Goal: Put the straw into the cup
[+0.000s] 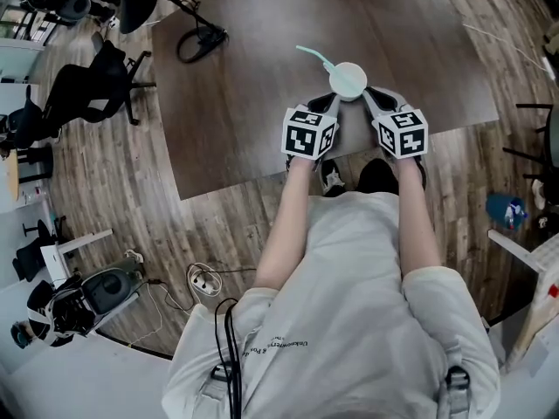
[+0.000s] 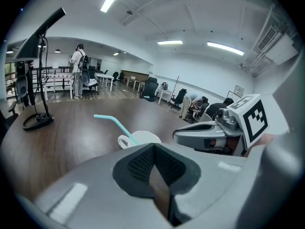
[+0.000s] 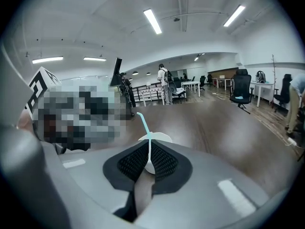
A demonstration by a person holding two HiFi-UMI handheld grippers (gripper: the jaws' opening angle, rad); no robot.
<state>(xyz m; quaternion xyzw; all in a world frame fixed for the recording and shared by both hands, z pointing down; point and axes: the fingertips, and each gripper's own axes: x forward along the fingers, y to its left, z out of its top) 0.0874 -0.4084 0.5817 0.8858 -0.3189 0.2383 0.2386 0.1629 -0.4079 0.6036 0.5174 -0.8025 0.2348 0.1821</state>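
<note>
Nearest, at the table's (image 1: 262, 103) near edge: left gripper (image 1: 331, 101), ribbed dark pads pressed together, empty; right gripper (image 1: 371, 95) pinching a thin white tab of the round white cup (image 1: 348, 78). Bent teal straw (image 1: 313, 55) standing in cup. Beyond, dark wood-grain tabletop, open office.

A small line of print runs across the shirt (image 1: 281, 345) near its hem, too small to read. The left cube (image 1: 309, 133) and right cube (image 1: 401, 133) bear black-and-white square codes, not letters. A sign (image 2: 237, 90) on the far wall is illegible.
</note>
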